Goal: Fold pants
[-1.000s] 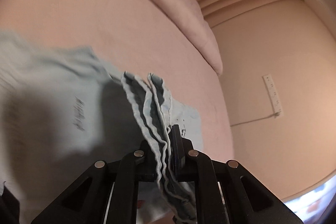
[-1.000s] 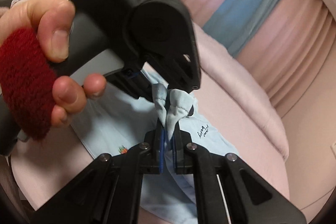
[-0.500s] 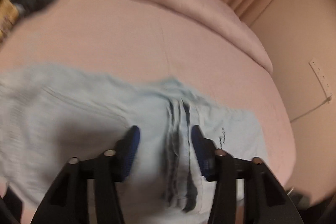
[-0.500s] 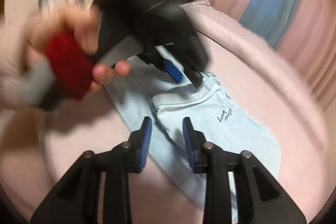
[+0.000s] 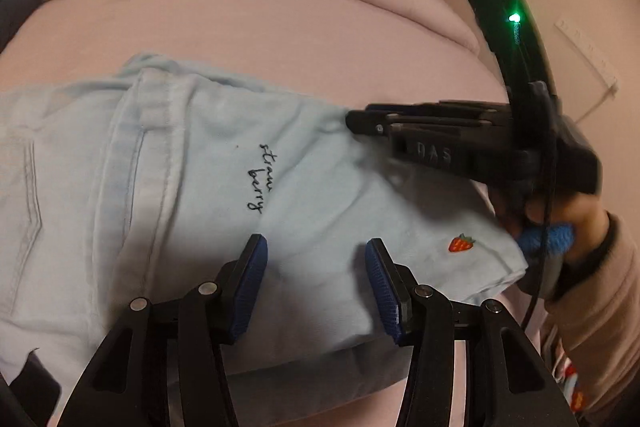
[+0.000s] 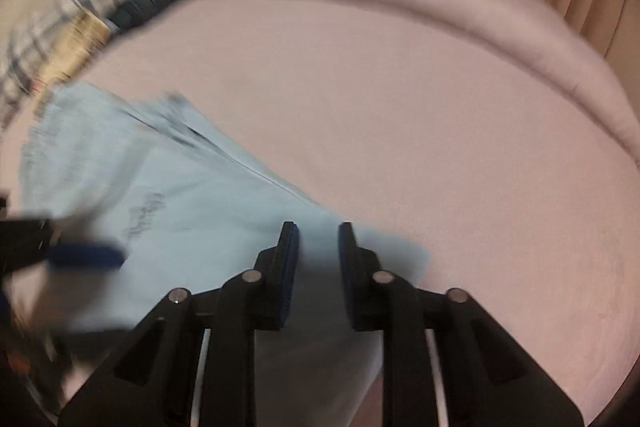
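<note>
While the light-blue pants [image 5: 224, 163] lie folded on the bed [image 6: 420, 115], both hand-held grippers, left [image 5: 316, 259] and right [image 6: 318, 239], are spread, empty. Further folding probably remains.

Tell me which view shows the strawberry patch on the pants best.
The left wrist view: the strawberry patch shows sharp on the pale blue pants, near their right edge. The right wrist view is motion-blurred and shows no patch, only smeared lettering.
</note>
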Tool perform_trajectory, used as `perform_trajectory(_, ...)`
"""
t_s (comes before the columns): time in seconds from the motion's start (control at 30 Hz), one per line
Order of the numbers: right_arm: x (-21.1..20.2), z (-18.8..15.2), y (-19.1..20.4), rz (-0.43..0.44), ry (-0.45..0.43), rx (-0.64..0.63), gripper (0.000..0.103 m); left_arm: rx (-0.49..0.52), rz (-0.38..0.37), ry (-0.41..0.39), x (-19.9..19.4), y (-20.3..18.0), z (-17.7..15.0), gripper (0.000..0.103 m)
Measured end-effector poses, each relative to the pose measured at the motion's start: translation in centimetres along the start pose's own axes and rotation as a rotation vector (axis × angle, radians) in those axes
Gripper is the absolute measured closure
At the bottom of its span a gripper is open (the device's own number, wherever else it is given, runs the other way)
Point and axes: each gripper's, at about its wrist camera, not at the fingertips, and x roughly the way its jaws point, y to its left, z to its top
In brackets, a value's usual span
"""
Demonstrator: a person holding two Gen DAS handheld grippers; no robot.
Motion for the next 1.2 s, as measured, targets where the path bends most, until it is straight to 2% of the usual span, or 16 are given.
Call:
perform_trajectory(0.13, 0.2, 0.2, -0.8, 0.065, -0.021, 0.052, 0.085, -0.013, -0.023, 0.03, -2.3, 1.2, -0.6, 0.052)
perform_trajectory(0.2, -1.3, 0.0, -0.7, 0.042, -0.039, 0.06, 0.081, -0.015, 0.02, -0.002, -3.6, 1.6, -0.1, 0.052)
perform_trajectory(0.23, -3.1, -0.4, -0.5, 0.062, -0.087, 0.055, 0.078, -0.013, 0.038, -0.021, -4.0, 1.7, 0.1, 0.052)
perform_trajectory(0.3, -6.0, -1.6, 0.3, 0.119, -0.168, 0.03, 0.08, -0.034, 0.048, -0.03, -4.2, 2.6, 0.6, 0.052)
perform_trajectory(0.37, -8.5, -2.9, 1.2, 0.139, -0.202, -0.003, 0.08, -0.049, 0.054, -0.026, -3.6, 2.9, 0.9, 0.052)
perform_trajectory(0.5, -9.3, -7.1, 3.0, 0.143, -0.16, -0.07, 0.082, -0.047, 0.12, 0.0, -1.3, 2.7, 0.3, 0.052)
perform_trajectory(0.6, -6.4, -10.8, 2.7, 0.122, -0.059, -0.061, 0.084, -0.01, 0.161, -0.012, -1.6, 1.6, -0.3, 0.051)
perform_trajectory(0.63, -5.6, -11.8, 2.8, 0.115, -0.071, -0.053, 0.084, 0.011, 0.186, -0.008, -1.3, 1.2, -0.2, 0.051)
perform_trajectory(0.67, -5.8, -12.6, 2.9, 0.105, -0.138, -0.043, 0.084, 0.019, 0.198, -0.006, -1.3, 1.0, 0.1, 0.051)
perform_trajectory(0.87, -6.1, -11.9, 3.1, 0.08, -0.133, -0.002, 0.083, -0.009, 0.194, -0.015, -1.3, 1.0, 0.3, 0.05)
perform_trajectory(1.2, -9.0, -11.6, 3.9, 0.069, -0.174, 0.023, 0.078, -0.058, 0.157, -0.066, -4.0, 1.8, 0.0, 0.049)
